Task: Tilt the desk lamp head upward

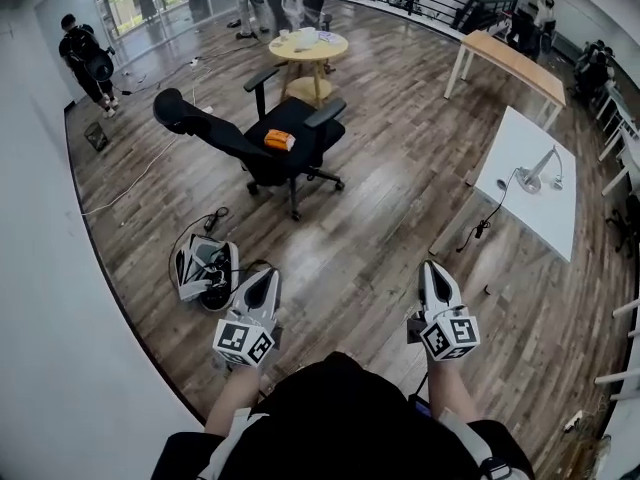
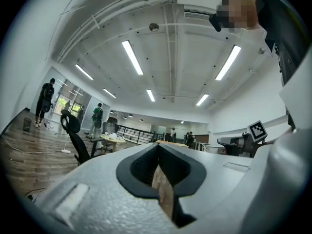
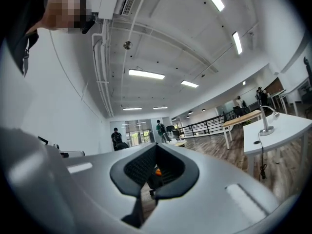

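- The slim silver desk lamp with a round base [image 1: 533, 173] stands on the white rectangular table [image 1: 545, 213], at the right of the head view, near the middle of the tabletop.
- In the right gripper view the lamp's thin stem rises nearly upright from the base, and its top part bends over to the right. In the head view its long axis runs from the base up and to the right across the table. The head is too small to tell which way it faces.
- A dark cable [image 1: 487, 218] hangs from the table's near edge to the wooden plank floor [image 1: 380, 228].
- The left gripper [image 1: 262, 276] is held level in front of the person. Its jaws are pressed together with nothing between them, and only floor shows through the notch behind the tips.
- The right gripper [image 1: 432, 268] is also level, with its jaws closed on nothing. It is well apart from the lamp, which lies ahead and to its right.
- A black office chair [image 1: 285, 143] stands ahead between the two grippers, with a small orange object [image 1: 279, 140] on its seat.
- A grey and black bag [image 1: 203, 268] lies on the floor just beside the left gripper.
- Beyond the chair stands a round wooden table [image 1: 308, 48], and a long wood-topped desk [image 1: 505, 60] stands at the upper right.
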`<state>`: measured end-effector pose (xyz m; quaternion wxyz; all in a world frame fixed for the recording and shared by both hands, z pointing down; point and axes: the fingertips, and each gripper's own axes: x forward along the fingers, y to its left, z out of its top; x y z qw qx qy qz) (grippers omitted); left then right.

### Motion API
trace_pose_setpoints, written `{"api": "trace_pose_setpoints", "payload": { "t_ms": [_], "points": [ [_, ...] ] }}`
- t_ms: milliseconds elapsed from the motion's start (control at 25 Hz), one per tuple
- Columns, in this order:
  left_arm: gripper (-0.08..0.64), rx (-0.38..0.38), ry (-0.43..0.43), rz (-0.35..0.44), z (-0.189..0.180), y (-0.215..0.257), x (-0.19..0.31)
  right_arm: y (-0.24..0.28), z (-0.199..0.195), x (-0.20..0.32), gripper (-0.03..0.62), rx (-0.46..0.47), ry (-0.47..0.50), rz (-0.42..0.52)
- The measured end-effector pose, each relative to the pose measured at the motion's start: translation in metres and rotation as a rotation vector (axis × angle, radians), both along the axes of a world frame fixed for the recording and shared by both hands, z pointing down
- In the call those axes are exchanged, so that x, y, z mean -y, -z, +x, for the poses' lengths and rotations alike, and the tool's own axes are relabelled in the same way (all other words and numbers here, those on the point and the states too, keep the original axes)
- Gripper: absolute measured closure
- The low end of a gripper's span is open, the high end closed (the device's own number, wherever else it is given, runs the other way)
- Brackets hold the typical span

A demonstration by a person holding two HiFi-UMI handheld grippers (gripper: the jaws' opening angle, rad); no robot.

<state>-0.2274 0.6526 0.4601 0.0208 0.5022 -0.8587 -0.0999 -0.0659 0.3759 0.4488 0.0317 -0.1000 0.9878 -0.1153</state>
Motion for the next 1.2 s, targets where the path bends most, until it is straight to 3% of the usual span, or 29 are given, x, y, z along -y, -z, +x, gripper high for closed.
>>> {"api": "trace_pose_setpoints", "payload": {
  "t_ms": [400,760,920,1200],
  "points": [
    [0.563,-0.014,-0.246,0.009,-0.008,-0.003,0.03,0.012,0.056,-0.021,0.588,-0.011,-0.239,0.027],
    [0.561,-0.049,-0.466,0.043,0.012,-0.007,0.065,0.019,0.126,-0.049,0.588,-0.048,-0.464,0.06],
    [0.561,-0.086,-0.542,0.045,0.026,-0.01,0.084,0.017,0.159,-0.054,0.588,-0.045,-0.556,0.038],
    [0.561,-0.06,-0.618,0.017,0.051,-0.008,0.115,0.009,0.192,-0.033,0.588,0.03,-0.644,-0.002]
  ]
}}
